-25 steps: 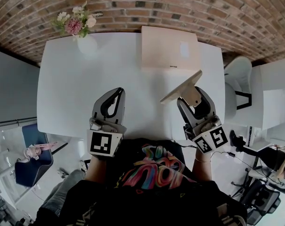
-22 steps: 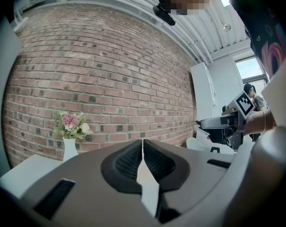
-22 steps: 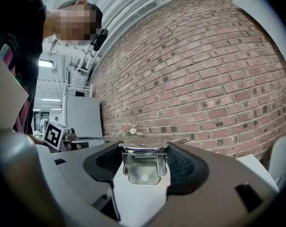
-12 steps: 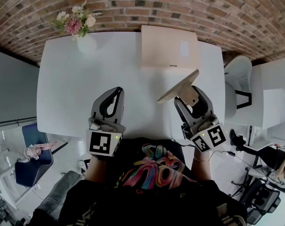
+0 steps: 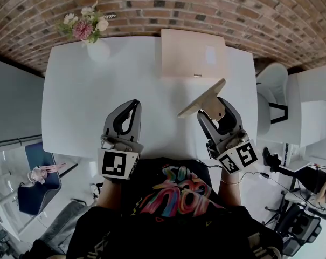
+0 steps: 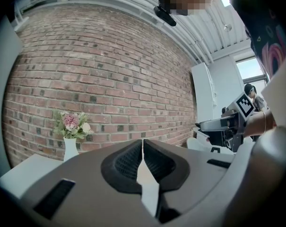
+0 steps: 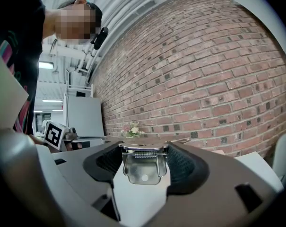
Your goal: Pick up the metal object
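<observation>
White table [image 5: 76, 90] against a red brick wall [image 5: 206, 9]. Right gripper [image 5: 215, 111] is clamped on the shiny metal clip [image 7: 143, 167] of one thin tan clipboard [image 5: 201, 99]. The board is tilted, raised just on the person's side of the flat tan panel [image 5: 194, 54]. Clip: bent sheet steel, coil spring, one round hole. Left gripper [image 5: 131, 106] jaws are pressed together and empty, with ribbed dark pads. One white flower vase [image 5: 90, 31] sits well left of the panel.

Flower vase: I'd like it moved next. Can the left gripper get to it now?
Probably yes: only bare table lies between the left gripper and the vase, but its jaws are together and must open first.
</observation>
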`<control>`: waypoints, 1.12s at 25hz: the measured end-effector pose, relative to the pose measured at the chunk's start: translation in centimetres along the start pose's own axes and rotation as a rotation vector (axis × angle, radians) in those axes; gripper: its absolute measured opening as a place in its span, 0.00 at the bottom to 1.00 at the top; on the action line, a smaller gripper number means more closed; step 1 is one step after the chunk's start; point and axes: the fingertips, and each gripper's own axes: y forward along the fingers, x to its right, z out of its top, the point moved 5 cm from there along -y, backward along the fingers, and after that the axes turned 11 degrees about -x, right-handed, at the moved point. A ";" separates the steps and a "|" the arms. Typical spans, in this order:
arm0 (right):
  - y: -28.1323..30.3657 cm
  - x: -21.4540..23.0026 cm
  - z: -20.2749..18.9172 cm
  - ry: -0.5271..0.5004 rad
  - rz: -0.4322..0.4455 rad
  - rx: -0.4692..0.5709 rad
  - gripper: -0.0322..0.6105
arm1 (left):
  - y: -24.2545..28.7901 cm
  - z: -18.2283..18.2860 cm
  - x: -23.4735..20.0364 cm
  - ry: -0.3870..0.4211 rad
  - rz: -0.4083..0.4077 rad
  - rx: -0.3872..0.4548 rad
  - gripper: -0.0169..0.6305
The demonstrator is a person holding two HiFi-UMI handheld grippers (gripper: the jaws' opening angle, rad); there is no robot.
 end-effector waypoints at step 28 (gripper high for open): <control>0.8 -0.2 -1.1 -0.026 -0.003 -0.042 0.53 | -0.1 -0.2 -0.5 0.019 0.005 -0.014 0.07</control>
